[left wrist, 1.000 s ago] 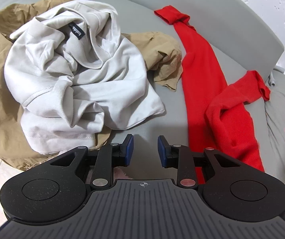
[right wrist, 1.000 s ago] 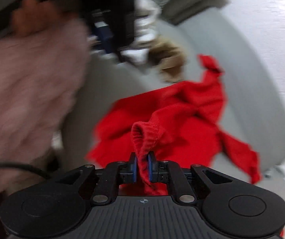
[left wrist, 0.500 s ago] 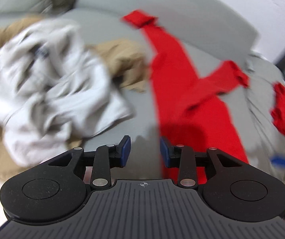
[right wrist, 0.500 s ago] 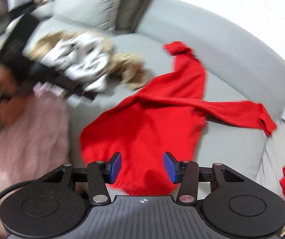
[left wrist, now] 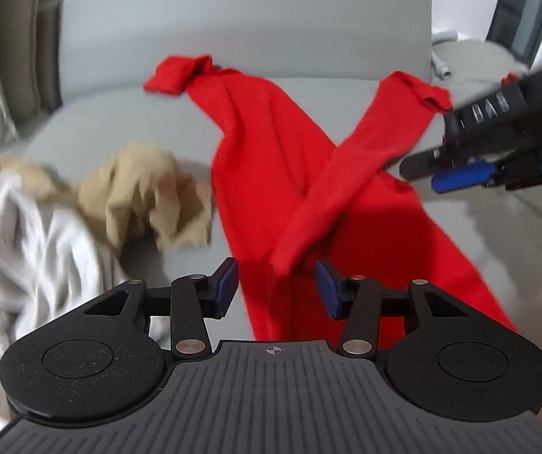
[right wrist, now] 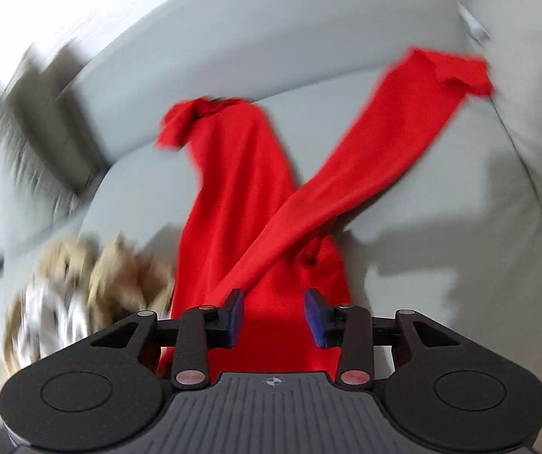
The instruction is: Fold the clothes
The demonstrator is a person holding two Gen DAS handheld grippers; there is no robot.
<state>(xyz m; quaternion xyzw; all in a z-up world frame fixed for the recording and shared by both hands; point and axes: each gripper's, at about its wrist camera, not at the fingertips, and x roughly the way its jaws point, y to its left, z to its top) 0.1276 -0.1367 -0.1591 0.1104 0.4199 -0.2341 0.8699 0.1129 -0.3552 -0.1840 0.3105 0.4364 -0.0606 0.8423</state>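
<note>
Red sweater point(left wrist: 267, 174) lay on the grey sofa point(left wrist: 233, 30) w/ sleeves crossed. Left gripper point(left wrist: 276, 287) and right gripper point(right wrist: 274, 316) were both opening, nothing pinched. IMO uncross sleeves b4 folding.

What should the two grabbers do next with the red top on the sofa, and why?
Probably take the red knit top's crossed sleeve and lay it flat. It lies slanted over the body on the grey sofa. The left gripper and right gripper hold nothing, jaws opening.
</note>
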